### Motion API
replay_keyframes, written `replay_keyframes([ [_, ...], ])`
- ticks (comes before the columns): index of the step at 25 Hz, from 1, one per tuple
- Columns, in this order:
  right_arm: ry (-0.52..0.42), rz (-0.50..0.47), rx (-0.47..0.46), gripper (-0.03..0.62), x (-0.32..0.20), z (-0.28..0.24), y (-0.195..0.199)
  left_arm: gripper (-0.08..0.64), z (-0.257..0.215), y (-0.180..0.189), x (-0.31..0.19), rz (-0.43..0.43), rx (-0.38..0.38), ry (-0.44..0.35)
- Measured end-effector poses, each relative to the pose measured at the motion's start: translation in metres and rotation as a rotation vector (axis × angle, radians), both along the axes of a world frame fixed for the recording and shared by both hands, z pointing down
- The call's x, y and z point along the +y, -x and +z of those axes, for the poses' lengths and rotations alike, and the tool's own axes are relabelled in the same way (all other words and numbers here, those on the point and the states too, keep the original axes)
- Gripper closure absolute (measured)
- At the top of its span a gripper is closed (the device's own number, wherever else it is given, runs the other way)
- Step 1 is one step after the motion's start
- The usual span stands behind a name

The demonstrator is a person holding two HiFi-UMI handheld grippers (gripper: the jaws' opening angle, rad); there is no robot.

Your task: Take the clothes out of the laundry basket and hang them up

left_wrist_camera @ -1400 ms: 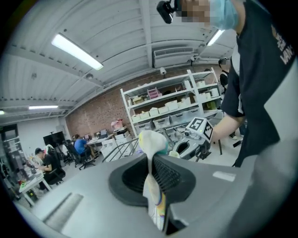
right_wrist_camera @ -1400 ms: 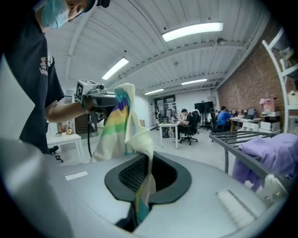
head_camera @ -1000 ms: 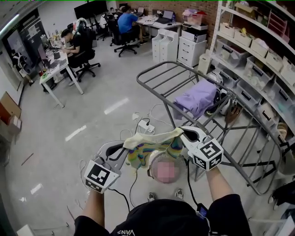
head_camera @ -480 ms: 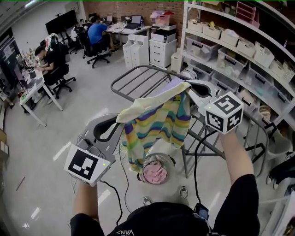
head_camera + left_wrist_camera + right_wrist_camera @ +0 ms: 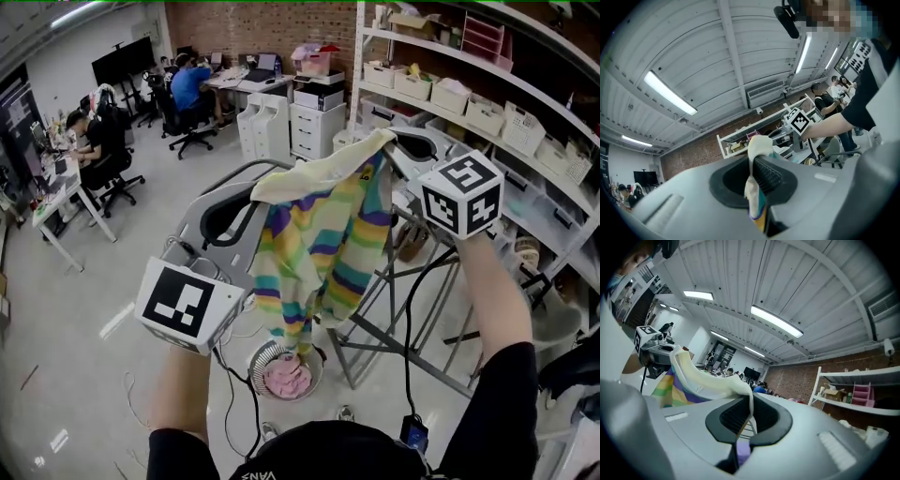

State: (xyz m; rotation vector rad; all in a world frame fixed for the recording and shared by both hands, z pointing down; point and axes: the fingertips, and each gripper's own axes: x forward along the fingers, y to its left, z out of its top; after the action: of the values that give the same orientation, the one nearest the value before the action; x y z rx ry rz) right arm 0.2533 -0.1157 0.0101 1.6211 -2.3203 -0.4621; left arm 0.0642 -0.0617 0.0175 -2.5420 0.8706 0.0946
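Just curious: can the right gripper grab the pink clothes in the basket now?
Probably not: the right gripper is shut on the striped garment, held high; the basket sits on the floor below.

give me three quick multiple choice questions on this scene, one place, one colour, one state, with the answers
1. Where does the laundry basket stand? A on a shelf B on the floor C on a desk
2. What colour is the cloth in it? A pink B black C green
3. The left gripper and right gripper are: A both open B left only shut C both shut on the striped garment
1 B: it sits on the floor below the garment. 2 A: pink fabric fills it. 3 C: each gripper view shows fabric pinched between jaws.
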Motion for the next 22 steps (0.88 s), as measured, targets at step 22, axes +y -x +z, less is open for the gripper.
replay_keyframes([
  [22,-0.027,0.114,-0.049,0.575,-0.085,-0.031,-0.178,0.541,-0.040,-0.178,-0.050,-0.175,0.023,-0.063],
])
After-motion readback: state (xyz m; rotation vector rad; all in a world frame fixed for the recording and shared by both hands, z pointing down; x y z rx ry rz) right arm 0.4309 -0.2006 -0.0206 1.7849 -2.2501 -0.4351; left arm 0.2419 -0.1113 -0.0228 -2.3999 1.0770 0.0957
